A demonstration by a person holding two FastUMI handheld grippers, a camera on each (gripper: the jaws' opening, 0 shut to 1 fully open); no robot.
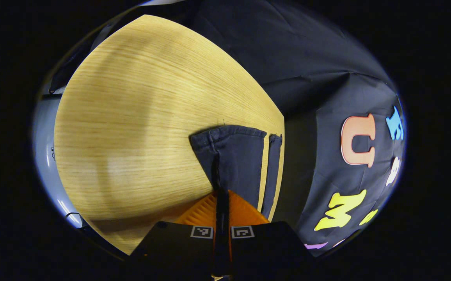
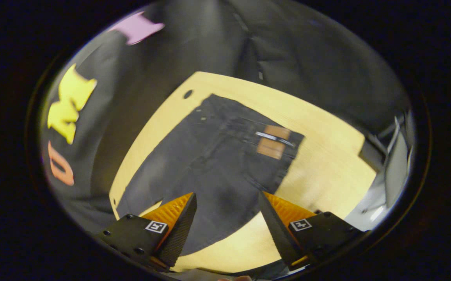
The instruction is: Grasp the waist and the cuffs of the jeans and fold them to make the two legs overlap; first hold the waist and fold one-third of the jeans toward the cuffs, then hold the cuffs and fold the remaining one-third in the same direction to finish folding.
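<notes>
In the left gripper view, the left gripper (image 1: 222, 193) has its two orange fingers (image 1: 200, 210) pressed together, with a pinched ridge of dark denim running up from between them, so it is clenched on the jeans (image 1: 235, 164). Just past the fingertips lie two cuffs (image 1: 229, 133), one broad and one a narrow strip beside it, with a sliver of table showing between them. Both hems lie flat on the wooden table (image 1: 139, 128), close to its edge on the booth-wall side. Beyond them the pale wood runs well away.

In the right gripper view, the right gripper (image 2: 227, 201) is spread wide, its two orange fingers (image 2: 171, 212) apart and holding nothing. It hovers over the one pair of jeans (image 2: 210, 164), whose dark cloth lies between and beyond the fingertips. Farther off is the waist (image 2: 249, 117), lying flat on the table (image 2: 327, 164), with one brown patch (image 2: 272, 141) on the waistband. One small dark round mark (image 2: 188, 94) sits on the wood near the waist's far corner.
</notes>
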